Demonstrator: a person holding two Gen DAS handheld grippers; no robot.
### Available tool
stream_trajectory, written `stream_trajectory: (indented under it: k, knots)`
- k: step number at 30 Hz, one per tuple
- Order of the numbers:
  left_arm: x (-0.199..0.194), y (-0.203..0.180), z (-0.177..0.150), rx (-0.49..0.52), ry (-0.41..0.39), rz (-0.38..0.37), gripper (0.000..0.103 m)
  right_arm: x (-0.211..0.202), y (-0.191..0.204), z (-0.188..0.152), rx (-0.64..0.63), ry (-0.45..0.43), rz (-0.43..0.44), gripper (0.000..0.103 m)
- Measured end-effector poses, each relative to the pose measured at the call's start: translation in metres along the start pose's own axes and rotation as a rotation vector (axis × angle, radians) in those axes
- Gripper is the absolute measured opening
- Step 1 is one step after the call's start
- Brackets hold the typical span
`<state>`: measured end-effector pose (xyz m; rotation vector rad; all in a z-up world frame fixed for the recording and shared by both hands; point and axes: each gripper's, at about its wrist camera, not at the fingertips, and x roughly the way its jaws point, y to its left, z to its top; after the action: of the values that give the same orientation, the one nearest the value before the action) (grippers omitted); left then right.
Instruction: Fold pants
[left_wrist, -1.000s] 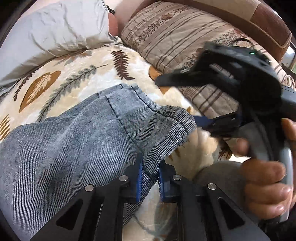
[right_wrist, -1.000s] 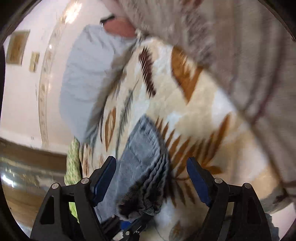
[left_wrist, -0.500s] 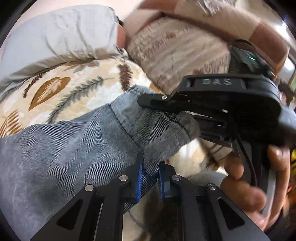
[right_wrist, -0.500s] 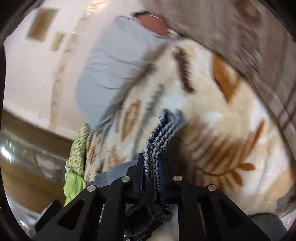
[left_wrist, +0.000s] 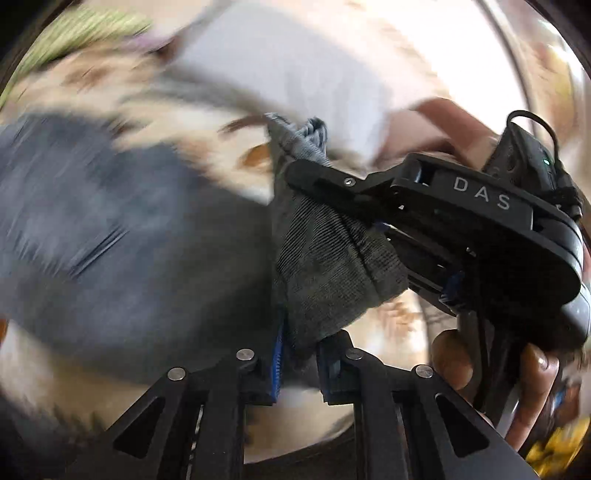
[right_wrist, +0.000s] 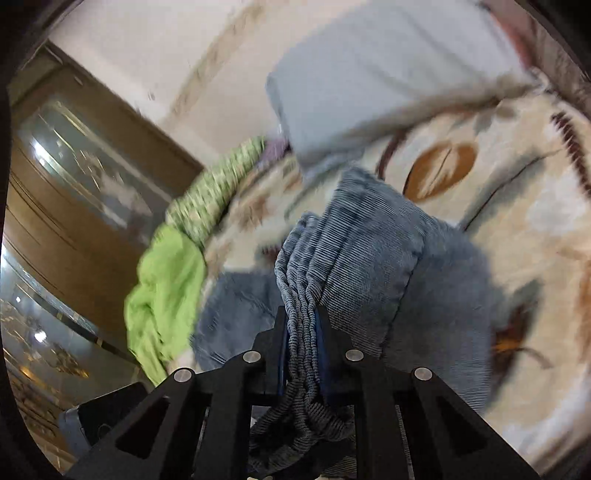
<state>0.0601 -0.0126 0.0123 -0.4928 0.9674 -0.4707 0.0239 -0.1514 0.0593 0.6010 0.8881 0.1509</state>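
The grey-blue jeans (left_wrist: 122, 243) lie on a leaf-patterned blanket (left_wrist: 207, 122). My left gripper (left_wrist: 299, 358) is shut on the ribbed cuff end (left_wrist: 325, 266) of the jeans and holds it lifted. My right gripper (right_wrist: 301, 339) is shut on the stacked cuff edges (right_wrist: 299, 266) of the same jeans (right_wrist: 424, 280). In the left wrist view the right gripper (left_wrist: 295, 173) reaches in from the right and pinches the upper part of the cuff, close to my left one. The view is motion-blurred.
A pale grey pillow (right_wrist: 376, 62) lies at the head of the blanket (right_wrist: 535, 206). Green cloth (right_wrist: 166, 291) is bunched at the bed's edge. A dark wooden cabinet with glass (right_wrist: 66, 177) stands beyond the bed.
The right gripper went from open around the cuff to shut on it. Both grippers have lifted the cuff end and swung it, and the views have rotated toward the bed's other side.
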Motion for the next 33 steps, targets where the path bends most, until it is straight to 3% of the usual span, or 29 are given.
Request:
stream_trajectory:
  k: [2, 5, 6, 7, 8, 10, 13, 17, 19, 22, 24, 25, 26, 28, 31, 33]
  knots:
    - [0.005, 0.021, -0.003, -0.051, 0.045, 0.049, 0.016, 0.029, -0.002, -0.011, -0.004, 0.061, -0.026, 0.014]
    - [0.007, 0.034, -0.002, -0.078, 0.101, 0.088, 0.027, 0.051, -0.019, -0.022, 0.062, 0.129, 0.001, 0.028]
    - [0.004, 0.036, -0.002, -0.096, 0.095, 0.086, 0.032, 0.045, -0.024, -0.022, 0.101, 0.121, 0.029, 0.033]
    - [0.002, 0.038, -0.001, -0.112, 0.088, 0.084, 0.045, 0.035, -0.026, -0.021, 0.117, 0.094, 0.046, 0.046]
    - [-0.004, 0.039, 0.000, -0.127, 0.075, 0.070, 0.055, 0.019, -0.027, -0.018, 0.119, 0.045, 0.045, 0.067]
    - [-0.011, 0.038, 0.002, -0.128, 0.057, 0.062, 0.058, -0.012, -0.029, -0.012, 0.101, -0.047, -0.003, 0.075]
    - [-0.020, 0.037, 0.007, -0.111, 0.028, 0.069, 0.059, -0.034, -0.047, -0.010, 0.101, -0.075, -0.096, 0.075]
    - [-0.018, 0.047, 0.022, -0.137, 0.019, 0.167, 0.061, -0.032, -0.089, -0.030, 0.151, -0.045, -0.201, 0.075]
    - [-0.011, 0.051, 0.030, -0.143, 0.047, 0.193, 0.062, -0.029, -0.104, -0.041, 0.171, -0.013, -0.228, 0.072]
    - [0.020, 0.056, 0.035, -0.167, 0.153, 0.226, 0.060, -0.022, -0.118, -0.039, 0.211, 0.018, -0.226, 0.064]
    - [0.025, 0.047, 0.028, -0.106, 0.135, 0.275, 0.053, -0.019, -0.121, -0.039, 0.212, 0.036, -0.249, 0.057]
    - [0.023, 0.040, 0.026, -0.077, 0.121, 0.262, 0.031, -0.018, -0.122, -0.039, 0.216, 0.047, -0.240, 0.056]
    - [0.025, 0.036, 0.024, -0.054, 0.120, 0.260, 0.025, -0.018, -0.123, -0.041, 0.222, 0.058, -0.228, 0.052]
    - [0.019, 0.032, 0.017, -0.032, 0.107, 0.279, 0.022, -0.020, -0.122, -0.043, 0.217, 0.061, -0.198, 0.048]
    - [0.002, 0.040, 0.009, -0.091, 0.072, 0.231, 0.022, -0.025, -0.120, -0.045, 0.221, 0.050, -0.183, 0.051]
    - [0.010, 0.047, 0.006, -0.116, 0.091, 0.232, 0.023, -0.019, -0.123, -0.044, 0.249, 0.058, -0.167, 0.051]
